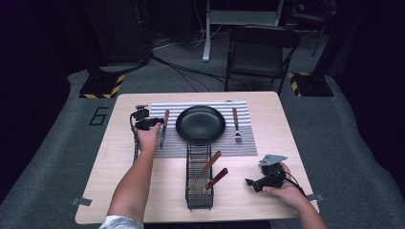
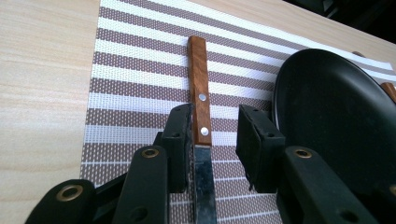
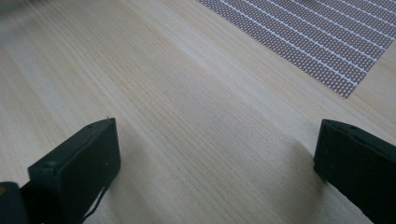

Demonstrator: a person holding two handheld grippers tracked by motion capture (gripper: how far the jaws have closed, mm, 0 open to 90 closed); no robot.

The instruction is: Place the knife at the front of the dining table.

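Pale wood tabletop [image 1: 267, 102] in a dark room, with a striped placemat [image 1: 246, 143] across its far half and a black plate [image 1: 200, 123] at the mat's middle: that plate is your landmark. Your left gripper [image 2: 212, 135] sits just left of the plate, jaws parted, over the wooden-handled knife [image 2: 200, 100]. The knife lies flat on the mat beside the plate; its handle runs up between the jaws, close against one pad and clear of the other, so you have no grip on it. Right of the plate lies a fork [image 1: 236, 125]. A wire rack [image 1: 198, 179] with more utensils stands just on your side of the plate. Your right gripper [image 3: 215, 158] is nearer you and right of the plate, jaws wide over bare wood, holding nothing.
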